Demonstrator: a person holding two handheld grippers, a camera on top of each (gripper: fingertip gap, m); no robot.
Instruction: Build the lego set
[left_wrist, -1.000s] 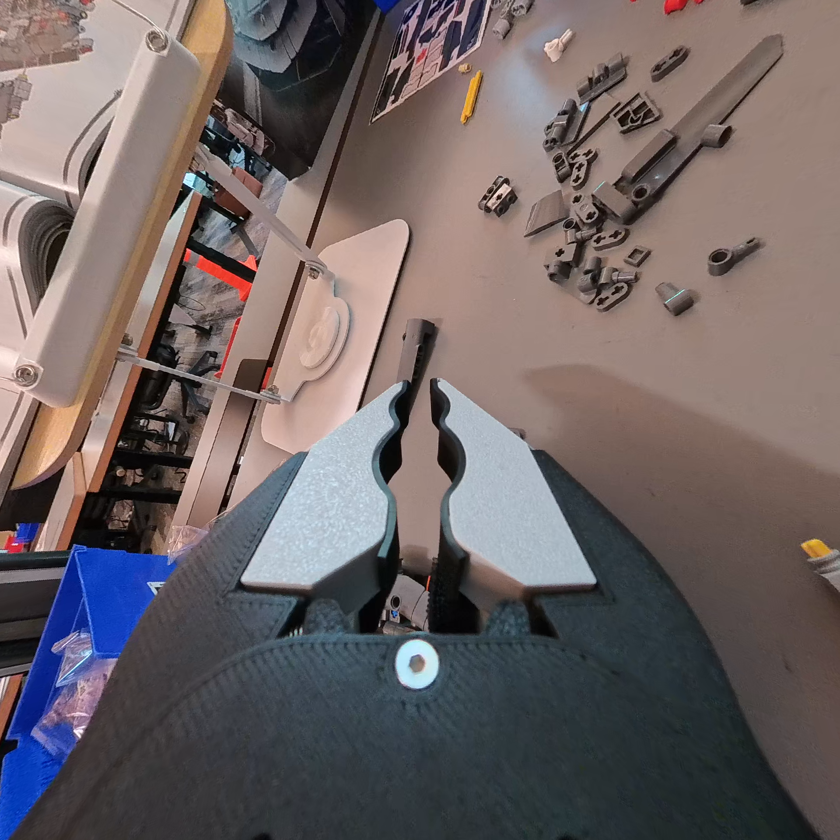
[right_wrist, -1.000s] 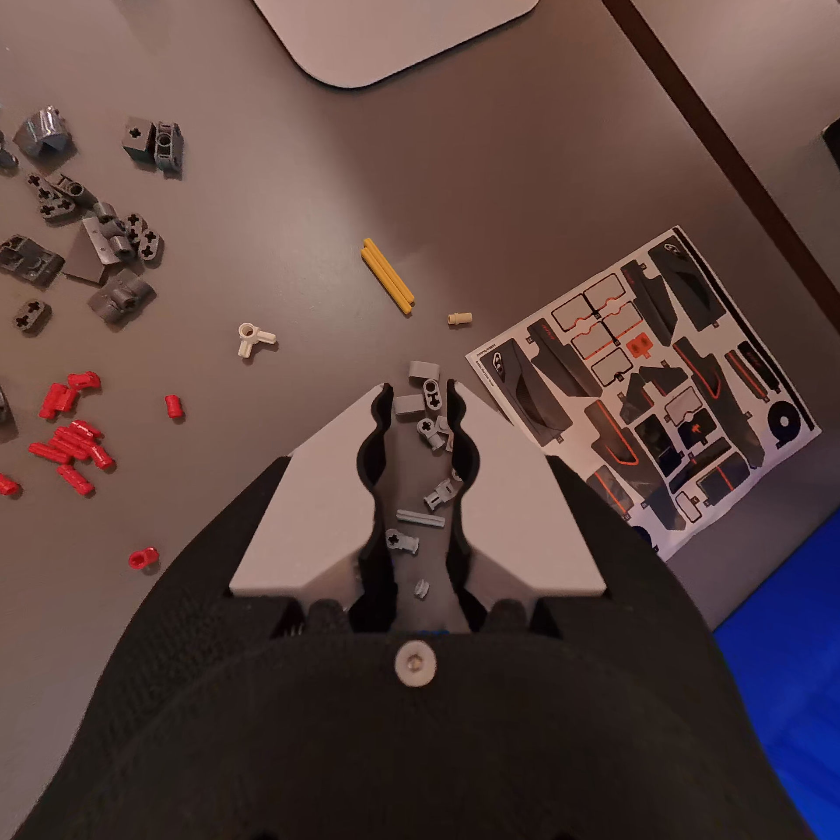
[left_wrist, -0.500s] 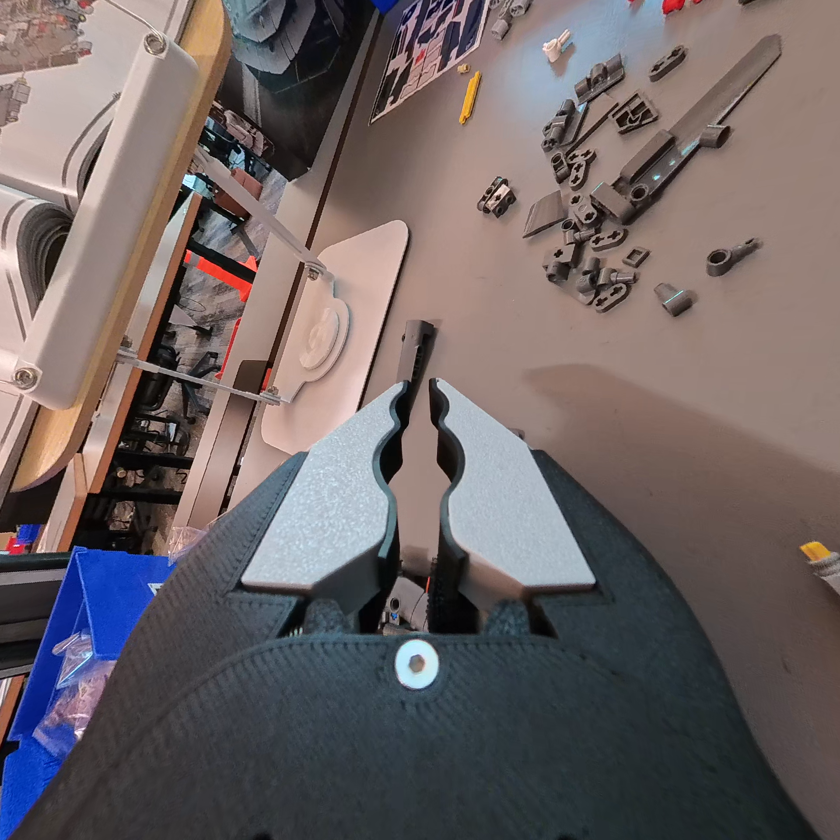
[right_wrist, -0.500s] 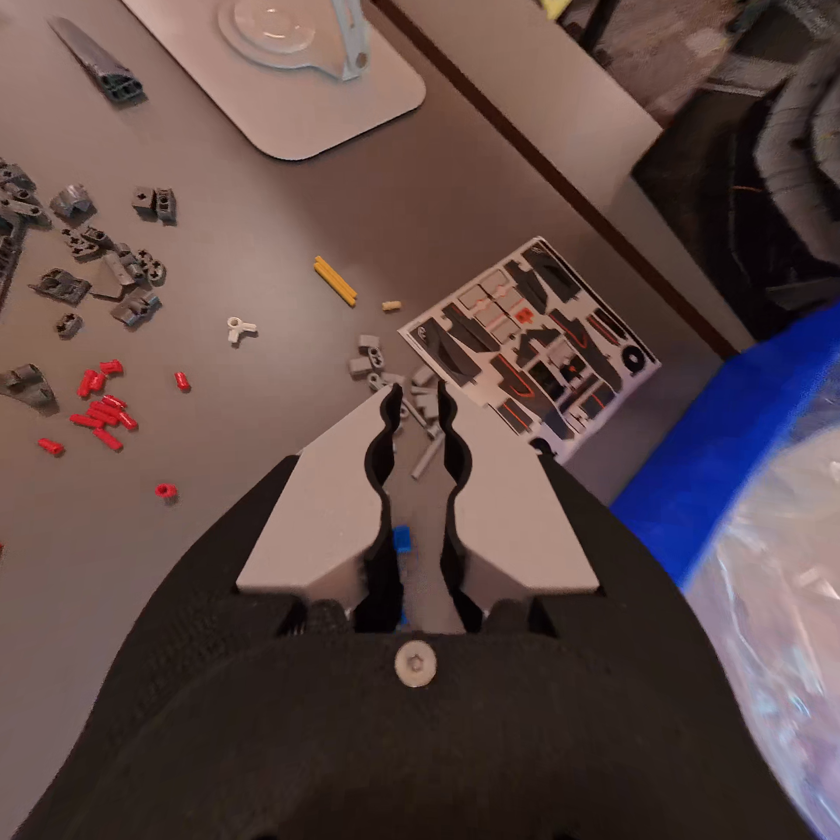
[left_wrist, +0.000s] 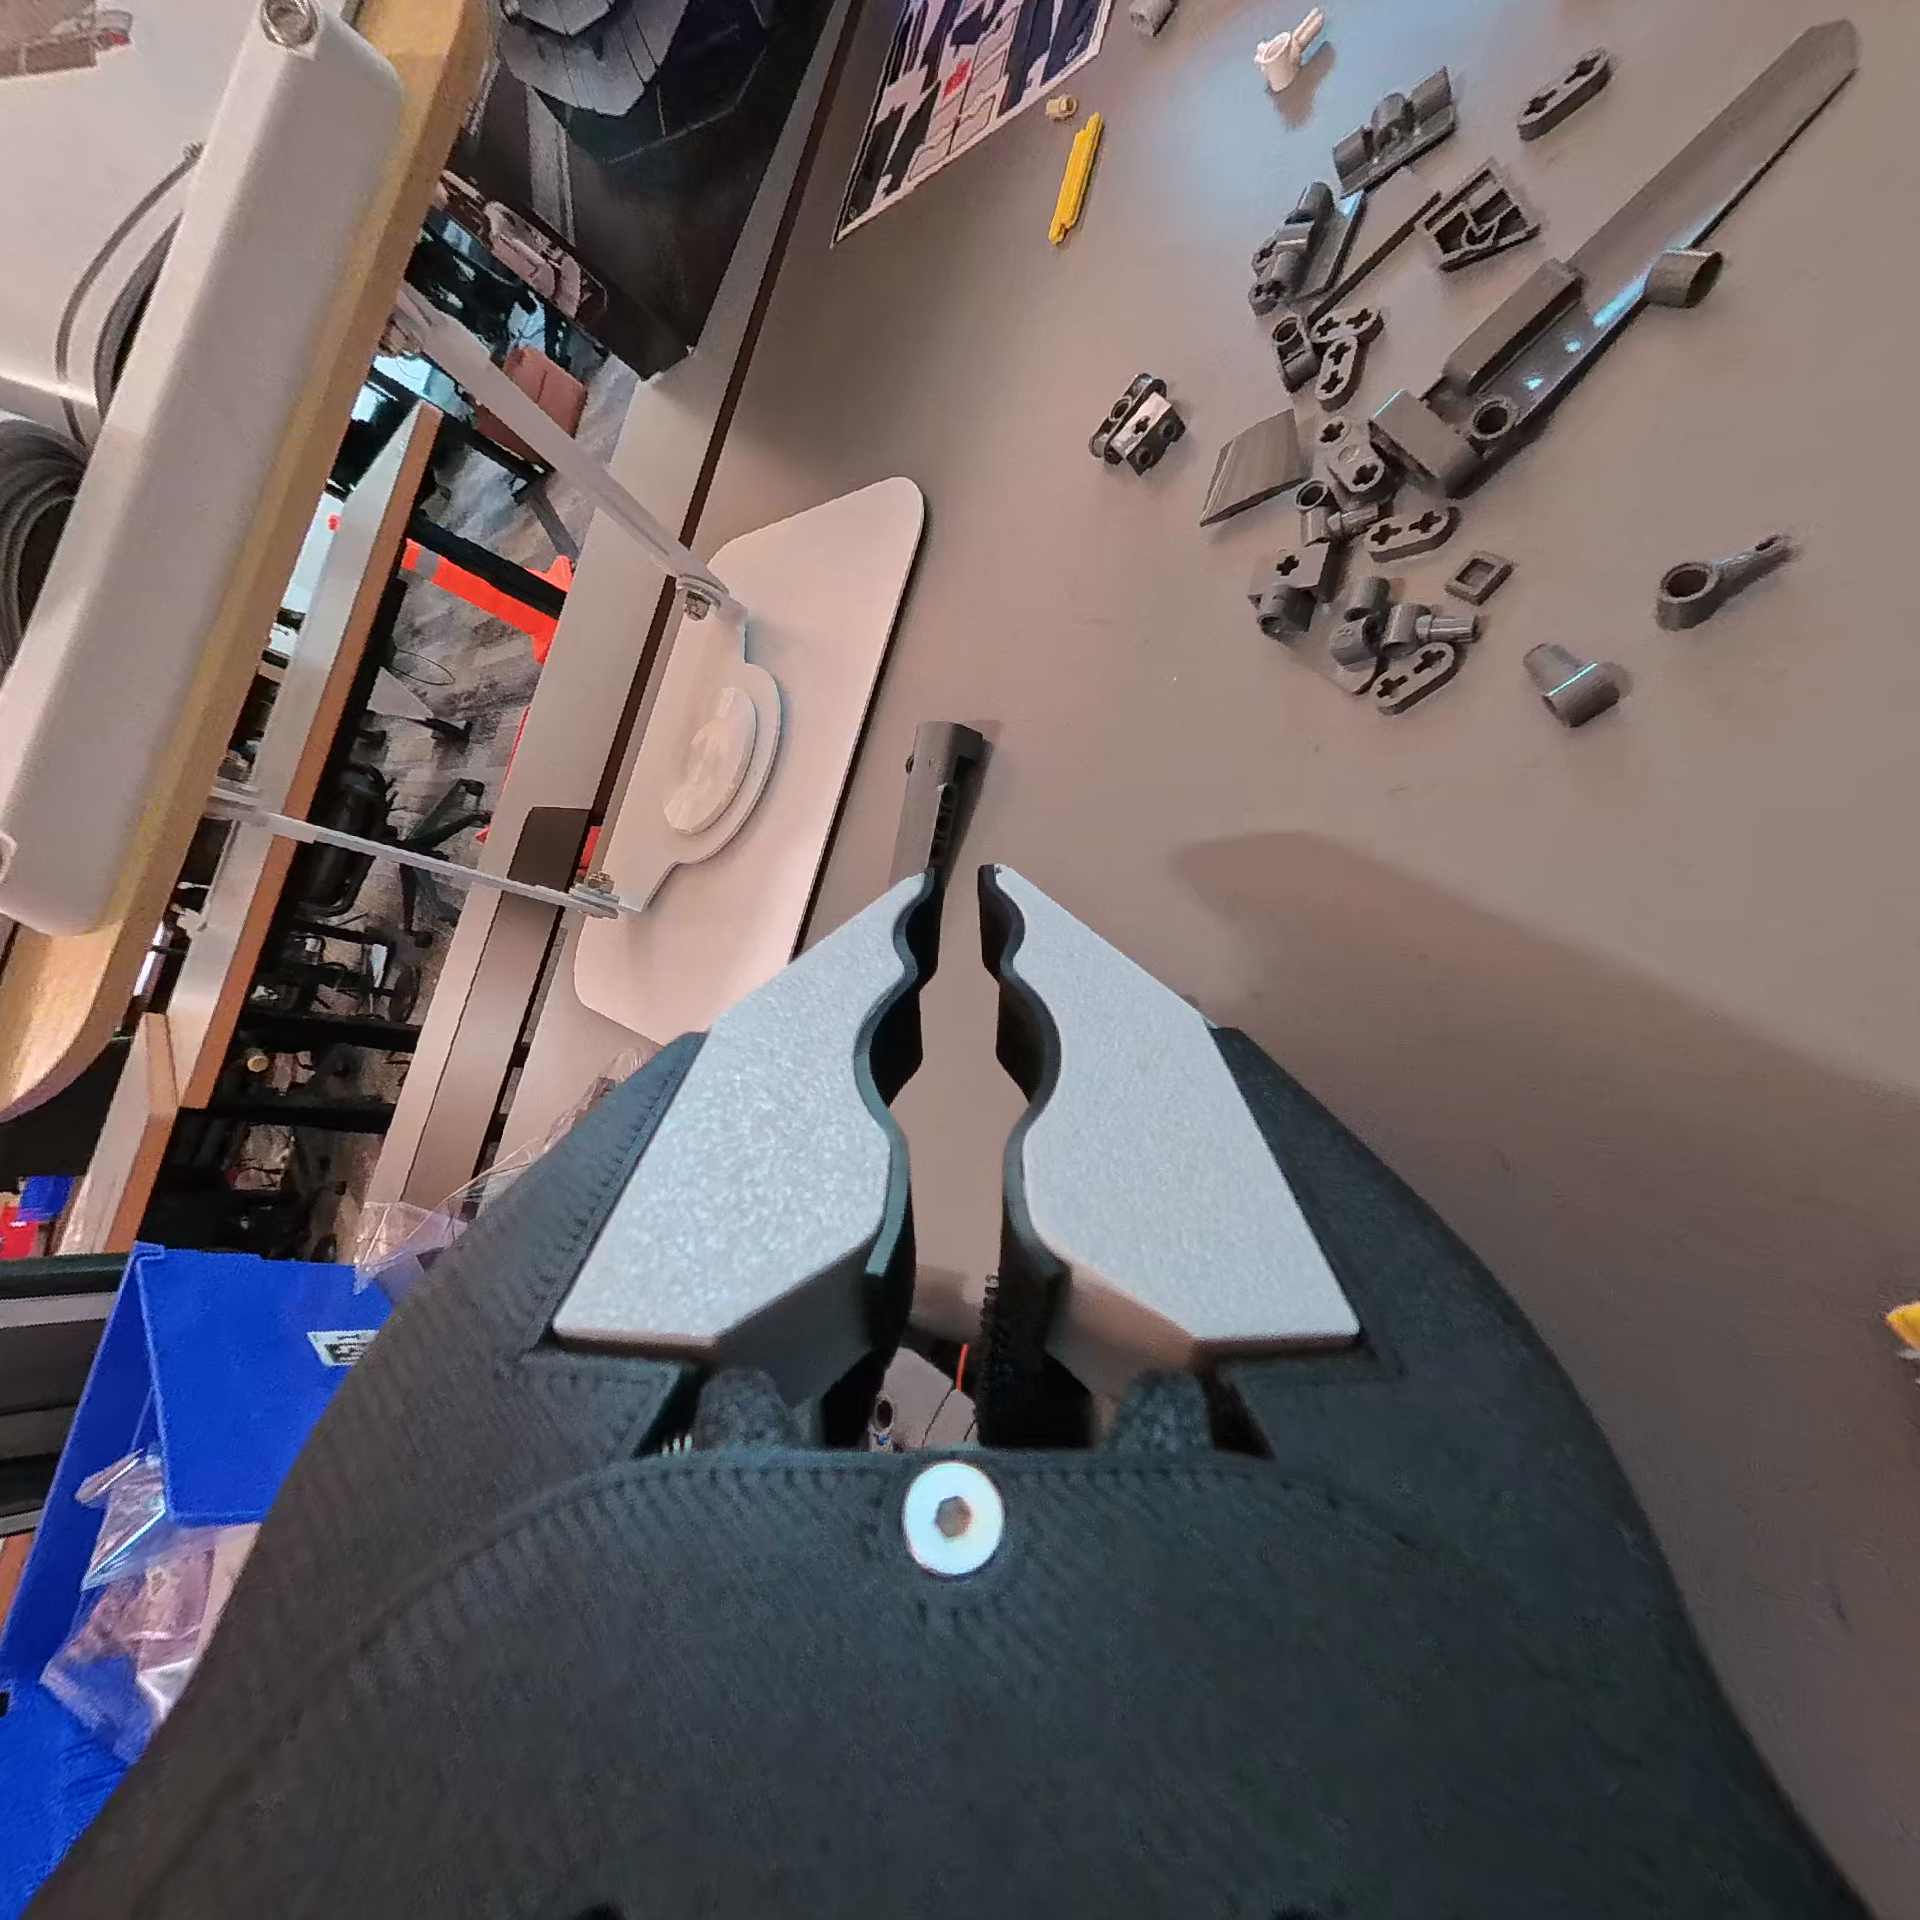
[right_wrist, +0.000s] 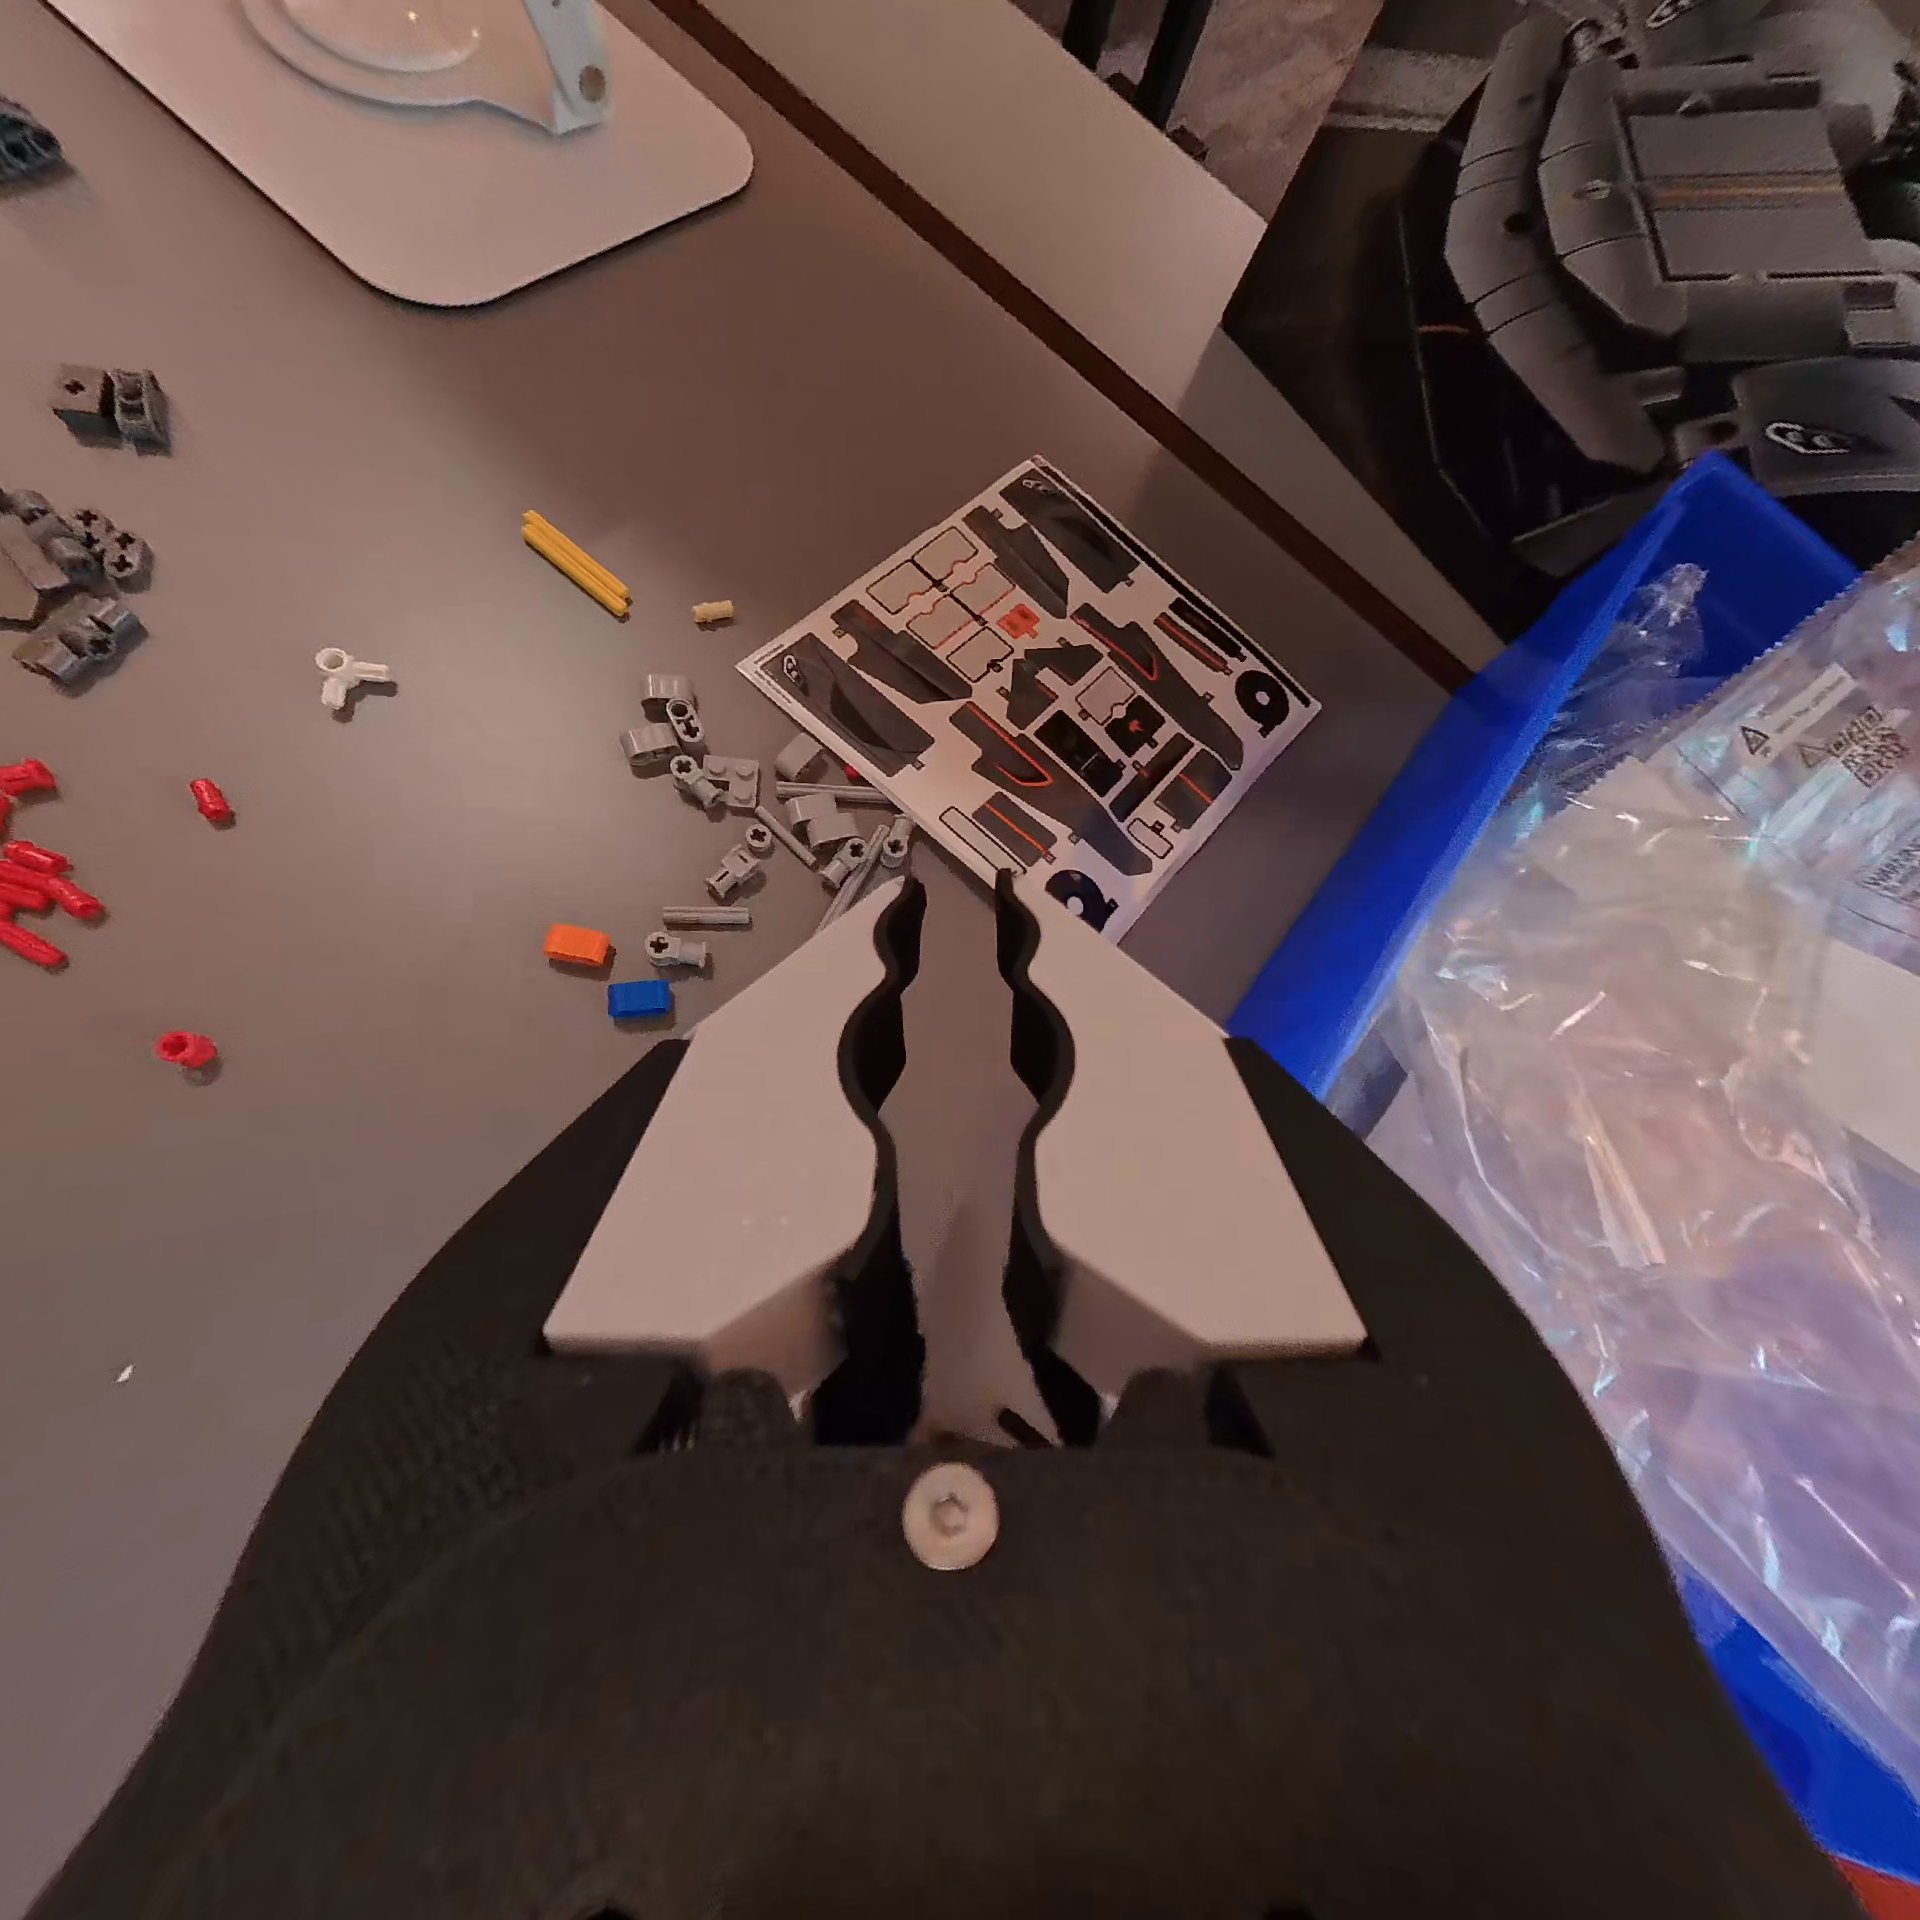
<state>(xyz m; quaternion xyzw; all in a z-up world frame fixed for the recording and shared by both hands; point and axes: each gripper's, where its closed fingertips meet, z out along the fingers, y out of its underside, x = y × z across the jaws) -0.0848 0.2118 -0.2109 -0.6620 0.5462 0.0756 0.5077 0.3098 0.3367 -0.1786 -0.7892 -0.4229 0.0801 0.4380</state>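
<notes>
The left gripper (left_wrist: 958, 883) has its fingers (left_wrist: 790, 1091) spread by a narrow gap and nothing is between them; only the bare desk (left_wrist: 1455, 1039) shows in the gap. Just beyond the left fingertip a dark long beam (left_wrist: 940, 795) lies on the desk, pointing away, and whether it touches the fingertip cannot be told. To the left of the beam lies a white flat plate (left_wrist: 831, 623) that carries a clear stand, and farther to the right there is a heap of dark grey building parts (left_wrist: 1371, 499) with a long dark blade part (left_wrist: 1662, 208). The right gripper (right_wrist: 958, 888) also has its fingers (right_wrist: 748, 1132) a little apart and holds nothing. Just in front of them, slightly left, lies a group of light grey small parts (right_wrist: 769, 800); just ahead on the right lies a sticker sheet (right_wrist: 1029, 686). An orange piece (right_wrist: 578, 945) and a blue piece (right_wrist: 638, 998) lie left of the fingers, red pins (right_wrist: 42, 894) lie farther left, and two yellow rods (right_wrist: 575, 563) lie beyond the grey group. On the right stands a blue bin (right_wrist: 1507, 748) with clear plastic bags (right_wrist: 1683, 1039)
</notes>
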